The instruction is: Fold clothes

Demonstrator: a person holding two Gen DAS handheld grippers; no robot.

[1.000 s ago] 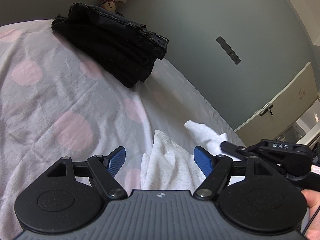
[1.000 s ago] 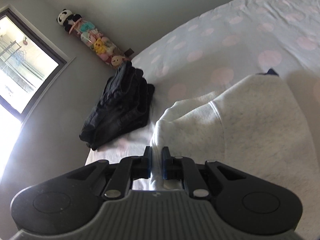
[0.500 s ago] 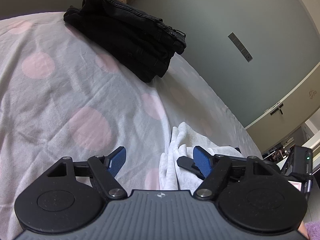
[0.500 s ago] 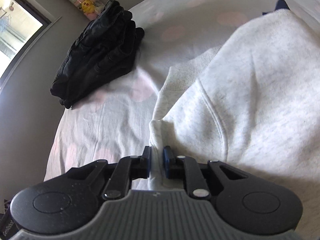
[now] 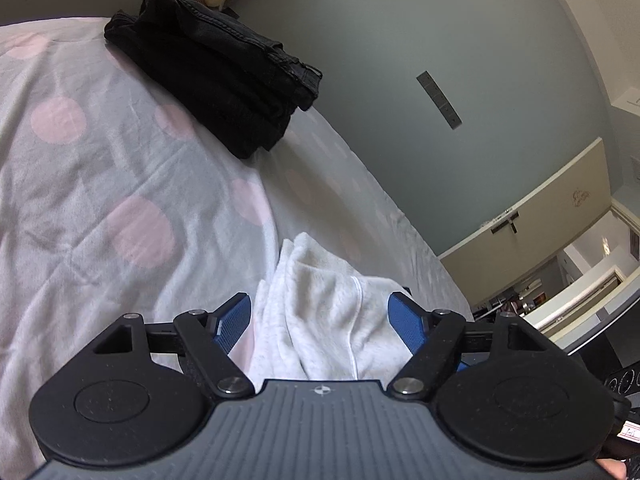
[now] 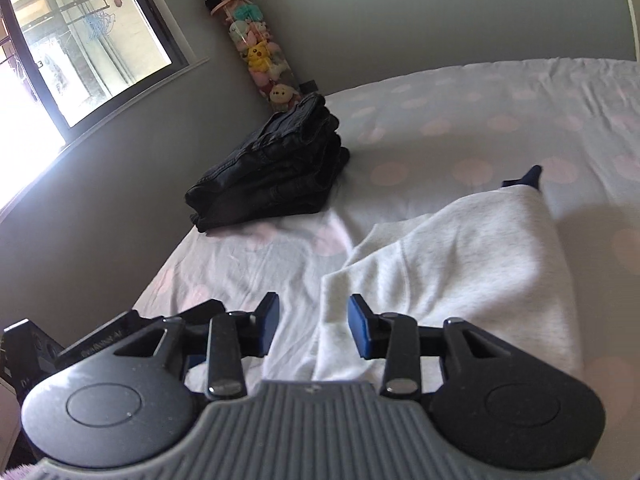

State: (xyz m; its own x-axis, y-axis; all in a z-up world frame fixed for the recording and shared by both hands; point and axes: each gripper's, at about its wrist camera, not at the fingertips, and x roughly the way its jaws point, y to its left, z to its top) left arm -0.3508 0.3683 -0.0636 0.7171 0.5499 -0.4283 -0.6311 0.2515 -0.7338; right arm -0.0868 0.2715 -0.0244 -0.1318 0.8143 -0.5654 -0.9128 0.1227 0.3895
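Observation:
A light grey sweatshirt (image 6: 460, 264) lies bunched on the bed near its front edge; it also shows in the left wrist view (image 5: 320, 304). My right gripper (image 6: 314, 318) is open, with the sweatshirt's edge lying loose between its blue pads. My left gripper (image 5: 320, 316) is open just above a folded bunch of the same sweatshirt, gripping nothing. A dark blue bit of cloth (image 6: 528, 178) sticks out at the sweatshirt's far end.
A stack of folded black jeans (image 6: 272, 176) sits at the bed's far corner, also in the left wrist view (image 5: 216, 68). The white sheet with pink dots (image 5: 100, 160) covers the bed. A tube of plush toys (image 6: 252, 48) stands by the wall, near a window (image 6: 72, 48).
My right gripper has opened and let go of the sweatshirt edge, and has tilted up. The left gripper stayed open and shifted over the bunched sweatshirt.

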